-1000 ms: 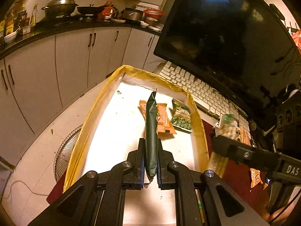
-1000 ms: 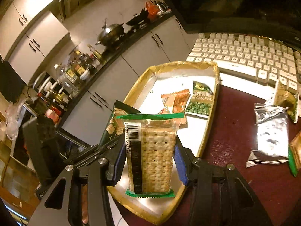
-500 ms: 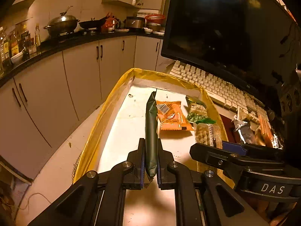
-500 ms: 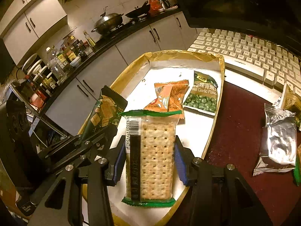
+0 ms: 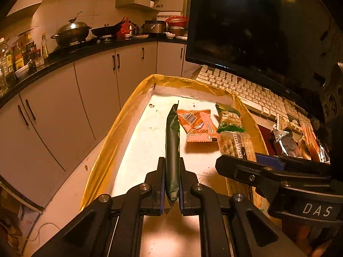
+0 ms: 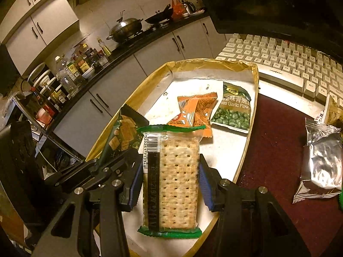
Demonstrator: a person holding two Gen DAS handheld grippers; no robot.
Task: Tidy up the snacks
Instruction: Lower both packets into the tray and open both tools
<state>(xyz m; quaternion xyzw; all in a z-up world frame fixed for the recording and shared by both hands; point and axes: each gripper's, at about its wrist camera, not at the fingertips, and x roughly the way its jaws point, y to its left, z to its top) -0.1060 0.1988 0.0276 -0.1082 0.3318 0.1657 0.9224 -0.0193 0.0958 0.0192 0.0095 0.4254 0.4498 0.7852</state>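
My left gripper (image 5: 171,184) is shut on a dark green cracker packet (image 5: 172,145), held edge-on over the white tray (image 5: 150,137) with the yellow rim. The packet also shows in the right wrist view (image 6: 124,135). My right gripper (image 6: 170,180) is shut on a clear packet of square crackers (image 6: 178,175) with green ends, low over the tray's near right part (image 6: 225,150). In the tray lie an orange snack packet (image 5: 196,125) (image 6: 195,111) and a green garlic peas packet (image 5: 229,120) (image 6: 233,107).
A white keyboard (image 6: 289,64) and a dark monitor (image 5: 257,25) stand behind the tray. A silver packet (image 6: 321,162) and other snacks (image 5: 308,139) lie on the dark red mat (image 6: 278,150) to the right. Kitchen cabinets (image 5: 64,98) are to the left.
Both grippers have moved with their packets over the tray. The right gripper has moved left and lower, so the cracker packet now sits over the tray's near part.
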